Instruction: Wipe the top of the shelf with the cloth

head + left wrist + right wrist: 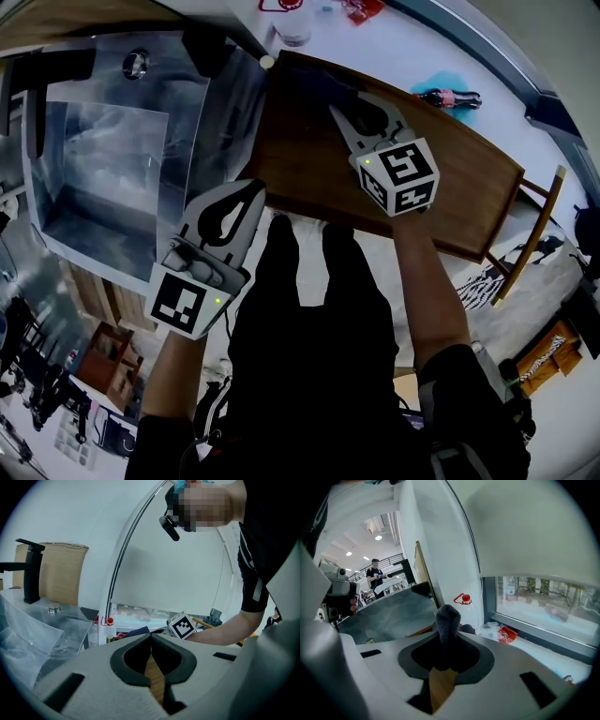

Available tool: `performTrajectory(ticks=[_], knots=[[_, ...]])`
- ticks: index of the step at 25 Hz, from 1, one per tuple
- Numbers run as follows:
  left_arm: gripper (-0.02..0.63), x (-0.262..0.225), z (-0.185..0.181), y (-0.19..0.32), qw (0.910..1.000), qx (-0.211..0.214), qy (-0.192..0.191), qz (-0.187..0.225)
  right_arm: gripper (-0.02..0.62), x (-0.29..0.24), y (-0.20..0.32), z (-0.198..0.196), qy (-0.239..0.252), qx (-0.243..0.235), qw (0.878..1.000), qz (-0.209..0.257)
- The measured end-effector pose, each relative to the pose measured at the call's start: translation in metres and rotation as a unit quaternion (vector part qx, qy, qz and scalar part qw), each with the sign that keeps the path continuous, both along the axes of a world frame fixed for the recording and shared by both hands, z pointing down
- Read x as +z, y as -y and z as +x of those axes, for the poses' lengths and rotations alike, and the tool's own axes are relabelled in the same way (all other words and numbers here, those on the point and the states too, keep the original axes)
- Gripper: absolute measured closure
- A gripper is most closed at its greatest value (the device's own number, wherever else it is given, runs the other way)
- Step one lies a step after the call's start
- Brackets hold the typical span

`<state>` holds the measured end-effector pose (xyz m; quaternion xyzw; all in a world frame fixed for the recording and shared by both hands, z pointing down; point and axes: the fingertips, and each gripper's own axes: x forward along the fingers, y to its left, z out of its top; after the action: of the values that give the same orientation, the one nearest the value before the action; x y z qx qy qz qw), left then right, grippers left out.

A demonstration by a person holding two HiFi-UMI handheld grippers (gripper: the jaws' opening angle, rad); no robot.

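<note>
Right gripper view: the right gripper point(449, 639) is clamped on a dark grey cloth point(447, 616) bunched past its tips, with the wooden shelf top point(300, 169) beneath. The left gripper point(151, 637) has its jaws together with nothing between them.

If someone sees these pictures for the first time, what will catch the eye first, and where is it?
First comes the right gripper, shut on a dark grey cloth over the far left part of the brown wooden shelf top. Next is the large steel sink to the left of the shelf. The left gripper is shut and empty, by the near edge of the sink.
</note>
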<state>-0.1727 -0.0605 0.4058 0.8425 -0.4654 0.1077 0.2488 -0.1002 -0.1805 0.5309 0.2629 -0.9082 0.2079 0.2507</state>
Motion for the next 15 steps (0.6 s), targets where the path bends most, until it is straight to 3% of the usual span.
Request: performTrajectory(ticks=[15], knots=[[0.586,-0.005,0.042,0.012,0.9993,0.036,-0.003,0.006,0.518,0.002,-0.001,0.059,-0.015,0.036,0.999,-0.006]])
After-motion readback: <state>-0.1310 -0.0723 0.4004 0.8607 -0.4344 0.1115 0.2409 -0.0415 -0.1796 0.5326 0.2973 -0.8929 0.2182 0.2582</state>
